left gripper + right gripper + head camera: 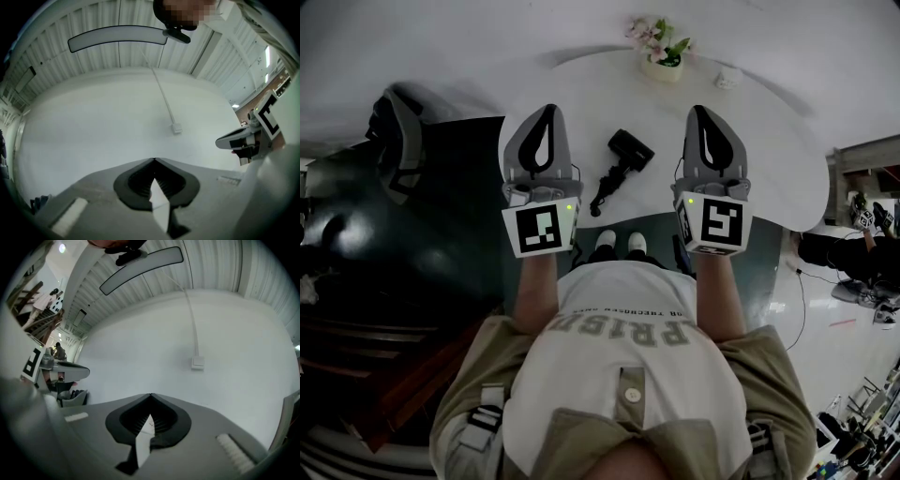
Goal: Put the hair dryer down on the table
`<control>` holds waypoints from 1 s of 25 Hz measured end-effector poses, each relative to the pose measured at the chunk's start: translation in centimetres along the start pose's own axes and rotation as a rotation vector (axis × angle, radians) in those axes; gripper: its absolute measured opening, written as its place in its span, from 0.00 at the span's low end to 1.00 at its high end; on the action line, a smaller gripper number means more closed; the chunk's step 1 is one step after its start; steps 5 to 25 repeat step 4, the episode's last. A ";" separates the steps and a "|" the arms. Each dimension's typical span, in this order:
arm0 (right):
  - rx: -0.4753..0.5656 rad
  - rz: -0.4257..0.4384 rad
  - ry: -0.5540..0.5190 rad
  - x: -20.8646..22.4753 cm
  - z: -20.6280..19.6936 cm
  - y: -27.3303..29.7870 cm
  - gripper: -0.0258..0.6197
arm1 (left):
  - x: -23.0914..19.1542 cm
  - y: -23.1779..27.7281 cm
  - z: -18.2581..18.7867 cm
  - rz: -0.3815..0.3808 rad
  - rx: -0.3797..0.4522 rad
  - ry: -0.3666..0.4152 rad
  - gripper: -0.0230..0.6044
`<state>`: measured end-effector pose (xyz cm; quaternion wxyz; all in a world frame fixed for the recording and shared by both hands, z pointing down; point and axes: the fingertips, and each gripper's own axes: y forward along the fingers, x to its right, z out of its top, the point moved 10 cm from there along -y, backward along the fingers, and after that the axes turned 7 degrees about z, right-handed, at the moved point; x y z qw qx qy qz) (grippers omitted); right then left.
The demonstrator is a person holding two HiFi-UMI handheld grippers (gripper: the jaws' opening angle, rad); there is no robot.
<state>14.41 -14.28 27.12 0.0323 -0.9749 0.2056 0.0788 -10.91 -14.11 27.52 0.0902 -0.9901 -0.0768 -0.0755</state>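
Clenched tight at the left gripper [153,160], tip against tip, with nothing caught between the dark ribbed pads. Same at the right gripper [150,394]: closed to a point, empty. Seen from the head view, left gripper [548,109] and right gripper [696,109] held side by side and well apart, each gripped from behind by a bare forearm, marker cubes facing the camera. Between the two, touched by neither, the black hair dryer [623,154], lying on the white table [759,141], body toward the far side, handle slanting back toward the near edge, dark cord [600,201] trailing off the end of it. Farther across the same tabletop, near the far rim, a small pot of pink flowers [660,54], and just to its right a little white object [728,78], too small to identify. Below the near edge of the table, a pair of white shoes [619,242] on a dark floor. Off to the left, a dark chair [397,142]. Ahead of both gripper cameras, a plain white wall with a wall socket [176,127] and a thin conduit running up from it to a ribbed ceiling carrying a long pale light panel [117,37]. At the right edge of the left gripper view, the other gripper in profile.
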 end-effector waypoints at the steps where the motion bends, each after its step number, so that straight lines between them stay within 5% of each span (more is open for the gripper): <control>1: 0.002 0.001 -0.003 0.0 0.0 0.0 0.04 | 0.0 0.0 -0.1 0.001 -0.001 0.000 0.05; 25: 0.005 0.003 -0.012 0.1 0.0 0.2 0.04 | -0.1 0.2 -0.2 0.005 -0.007 -0.002 0.05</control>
